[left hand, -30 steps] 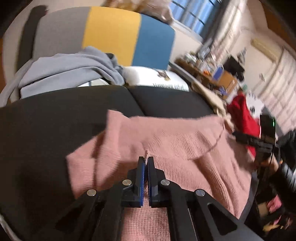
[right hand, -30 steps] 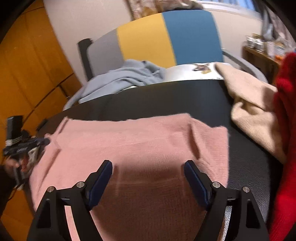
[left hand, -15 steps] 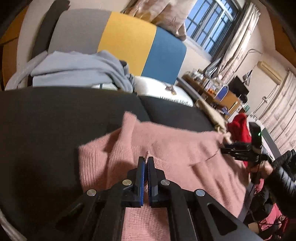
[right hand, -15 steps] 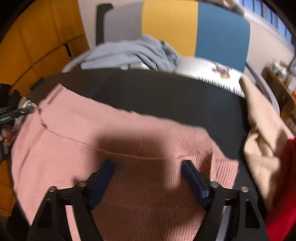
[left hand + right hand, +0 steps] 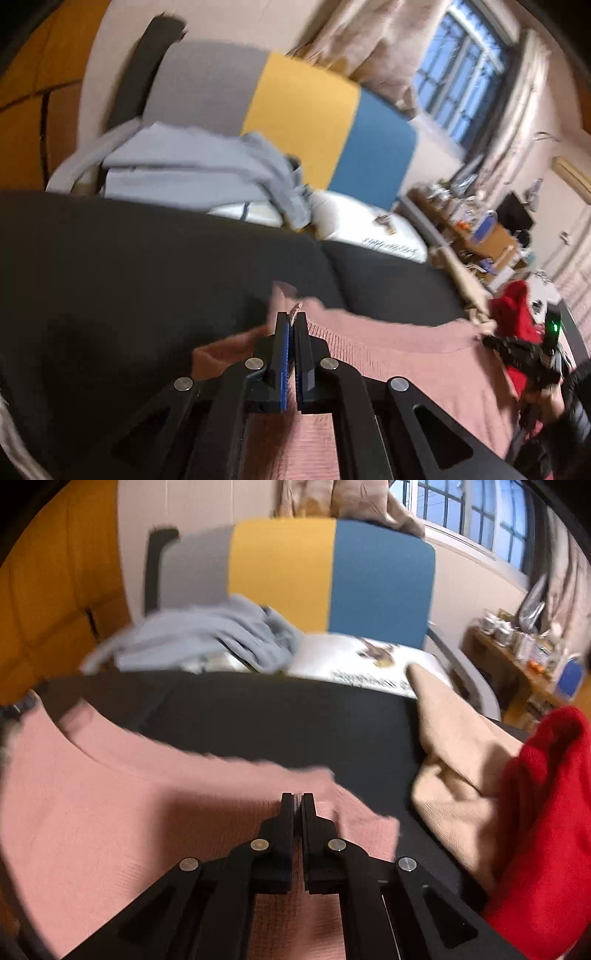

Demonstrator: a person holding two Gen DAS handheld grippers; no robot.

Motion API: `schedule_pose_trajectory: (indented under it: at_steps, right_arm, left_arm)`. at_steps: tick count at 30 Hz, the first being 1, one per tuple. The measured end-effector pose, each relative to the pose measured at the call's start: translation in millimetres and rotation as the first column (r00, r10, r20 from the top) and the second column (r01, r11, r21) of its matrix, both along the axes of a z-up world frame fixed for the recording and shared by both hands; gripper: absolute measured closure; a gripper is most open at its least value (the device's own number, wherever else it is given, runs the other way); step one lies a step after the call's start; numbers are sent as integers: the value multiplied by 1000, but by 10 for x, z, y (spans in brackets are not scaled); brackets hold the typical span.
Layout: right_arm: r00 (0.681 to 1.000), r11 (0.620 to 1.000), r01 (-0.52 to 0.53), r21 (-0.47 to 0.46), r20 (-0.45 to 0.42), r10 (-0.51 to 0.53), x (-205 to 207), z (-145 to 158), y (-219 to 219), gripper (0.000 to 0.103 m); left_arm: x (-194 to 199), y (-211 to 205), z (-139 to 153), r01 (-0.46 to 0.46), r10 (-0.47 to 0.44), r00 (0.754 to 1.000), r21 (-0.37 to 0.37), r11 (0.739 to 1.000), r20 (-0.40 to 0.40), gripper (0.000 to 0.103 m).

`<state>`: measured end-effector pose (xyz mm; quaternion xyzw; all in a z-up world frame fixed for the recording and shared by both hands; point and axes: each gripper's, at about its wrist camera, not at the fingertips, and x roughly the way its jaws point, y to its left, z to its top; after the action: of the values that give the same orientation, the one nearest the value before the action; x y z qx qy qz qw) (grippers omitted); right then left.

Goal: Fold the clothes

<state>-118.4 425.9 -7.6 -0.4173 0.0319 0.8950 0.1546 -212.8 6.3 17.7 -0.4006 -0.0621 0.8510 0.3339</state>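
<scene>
A pink knit sweater lies on a black padded surface. My left gripper is shut on a fold of its edge, and a bit of knit sticks out past the tips. In the right wrist view the sweater spreads to the left, and my right gripper is shut on its near right edge, with knit pinched between the pads. The right gripper, held by a hand in a dark sleeve, also shows at the right of the left wrist view, at the sweater's other end.
A beige garment and a red one lie to the right on the black surface. Behind it stands a grey, yellow and blue chair with a grey garment and a white printed cushion.
The right gripper's jaws have closed from wide open onto the sweater's edge. The left stayed shut on its fold. Both views have tilted up, and the sweater's far edge now sits nearer the grippers.
</scene>
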Motion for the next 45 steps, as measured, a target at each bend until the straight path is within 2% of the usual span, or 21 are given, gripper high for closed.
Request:
schedule_pose_trajectory:
  at_steps: [1,4,5,7,9,10,12,16,19,20,23,28,30,32,34,37,39,40,41,42,45]
  right_arm:
    - [999,1000,22,11,31,-23,-26,-115,31,99]
    - [995,995,98,18,33,-99,-5,-251,153,99]
    - [992,992,124,19,31,-125,5,-290,194,100]
    - [991,991,129,39,36,-130,-12,-294,191,100]
    - [992,992,118,48,34,-120,-15,-275,167,96]
    - [993,992,115,43,28,-116,-6,-263,165,95]
    - [995,995,104,-5,3,-104,47,-227,212,94]
    - [990,988,79,-129,-103,-92,364,5,218,67]
    - [981,974,35,-223,-179,-76,741,195,160,53]
    - [979,967,26,-253,-191,-77,869,228,141,47]
    - [974,929,37,-368,-195,-117,1344,229,184,37]
    - [963,860,164,-483,-109,-245,2142,-59,224,35]
    - [956,829,168,-534,-115,-269,2248,-188,222,35]
    - [952,807,161,-569,-128,-280,2271,-289,217,35]
    - [953,806,147,-573,-136,-271,2191,-354,162,34]
    - [959,848,131,-514,-150,-239,1993,-368,88,34]
    - [960,866,143,-480,-146,-240,1894,-378,73,42]
    - [963,877,156,-454,-128,-237,1843,-379,63,60]
    - [969,897,171,-408,-96,-228,1789,-369,46,77]
    - [973,909,174,-379,-76,-218,1791,-359,54,80]
    - [986,972,164,-165,9,-165,1775,-232,-51,85]
  left_arm:
    - [-19,61,-91,9,-9,1000,-14,1000,21,101]
    - [-136,230,-398,-21,29,998,-164,986,50,101]
    - [-169,158,-482,-36,49,994,-131,991,95,101]
    - [-243,56,-444,-76,85,990,-85,993,111,101]
    - [-250,-77,-341,-126,133,988,-87,988,84,95]
    - [-198,-174,-280,-142,147,987,-73,987,69,87]
    - [-90,-376,-160,-173,175,984,-45,984,41,84]
    - [225,-936,-86,-188,187,981,26,982,44,74]
    - [605,-1178,-222,-160,156,983,40,986,94,61]
    - [709,-1249,-303,-153,145,980,51,987,135,56]
    - [948,-1373,-457,-168,155,973,68,983,171,51]
    - [1163,-1521,-591,-221,190,959,138,965,212,46]
    - [1222,-1511,-579,-220,193,961,128,967,198,46]
    - [1262,-1457,-553,-207,186,966,109,972,178,41]
    - [1263,-1405,-559,-200,177,968,125,972,176,35]
    - [1217,-1287,-580,-205,183,970,132,970,161,29]
    - [1175,-1170,-575,-184,172,974,73,980,145,30]
    - [1154,-1111,-572,-173,165,977,44,984,138,35]
    - [1133,-1052,-570,-162,159,979,14,987,131,71]
    - [1112,-993,-567,-151,152,981,-16,988,124,92]
    - [1054,-942,-475,-100,109,989,-88,991,101,92]
